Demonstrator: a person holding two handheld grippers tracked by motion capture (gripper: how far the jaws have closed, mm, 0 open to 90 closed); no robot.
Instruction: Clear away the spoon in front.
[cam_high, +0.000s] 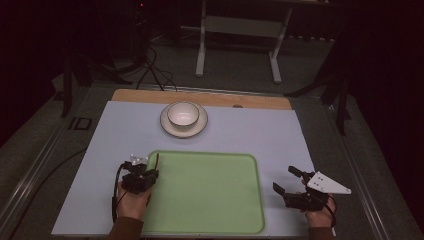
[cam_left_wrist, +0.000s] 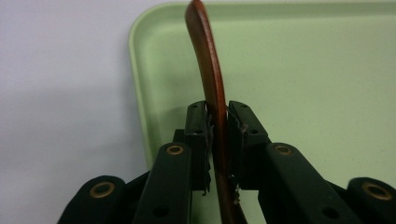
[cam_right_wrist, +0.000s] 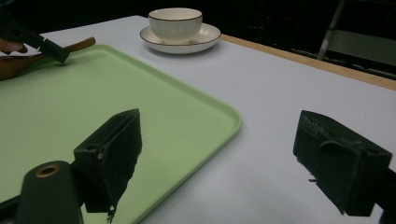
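Grey table (cam_high: 280, 130): left tool (cam_left_wrist: 217, 140) low over green tray (cam_left_wrist: 303, 70), around wooden spoon (cam_left_wrist: 210, 74).

Glossy brown wooden spoon (cam_left_wrist: 211, 79); smooth matt green plastic tray (cam_left_wrist: 303, 70).

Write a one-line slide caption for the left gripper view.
Left gripper clasps a brown wooden spoon handle over the corner of the green tray.
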